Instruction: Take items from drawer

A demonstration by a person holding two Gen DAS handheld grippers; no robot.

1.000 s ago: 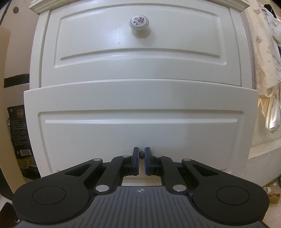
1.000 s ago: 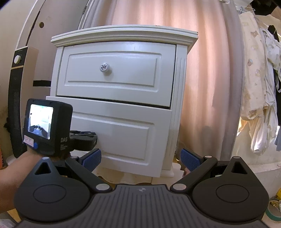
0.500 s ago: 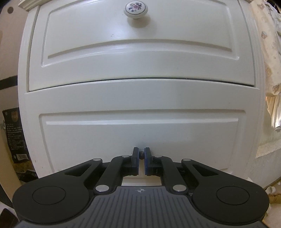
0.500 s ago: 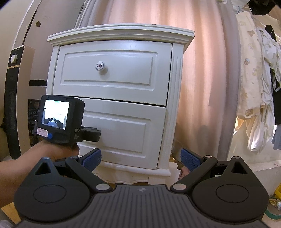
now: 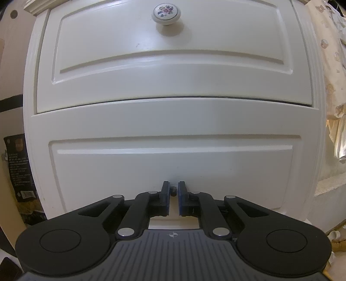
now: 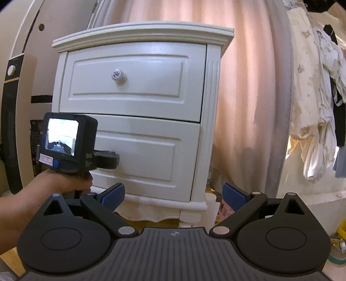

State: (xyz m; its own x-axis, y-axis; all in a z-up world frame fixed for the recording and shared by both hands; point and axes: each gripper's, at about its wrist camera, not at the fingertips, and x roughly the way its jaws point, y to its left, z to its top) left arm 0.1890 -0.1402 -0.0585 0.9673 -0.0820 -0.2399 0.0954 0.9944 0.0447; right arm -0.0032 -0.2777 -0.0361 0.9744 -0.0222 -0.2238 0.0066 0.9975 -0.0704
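A white two-drawer nightstand (image 6: 138, 112) stands ahead. Its lower drawer (image 5: 173, 155) sits nearly flush with the cabinet; only a thin dark gap shows at its top right. My left gripper (image 5: 173, 191) is at the lower drawer's front, its fingers closed around a small dark knob stub (image 5: 173, 191). It shows in the right wrist view (image 6: 108, 158) against the drawer front. The upper drawer (image 5: 168, 54) is shut and has a floral ceramic knob (image 5: 167, 13). My right gripper (image 6: 173, 194) is open and empty, held back from the nightstand.
A pink curtain (image 6: 248, 97) hangs behind and right of the nightstand. Clothes (image 6: 313, 108) hang at the far right. A tall cream and black appliance (image 6: 13, 112) stands left of the nightstand. Small clutter (image 6: 339, 244) lies on the floor at lower right.
The lower drawer has slid inward from partly open to nearly flush, with my left gripper on its knob. My left fingers have parted slightly. The right gripper has shifted slightly.
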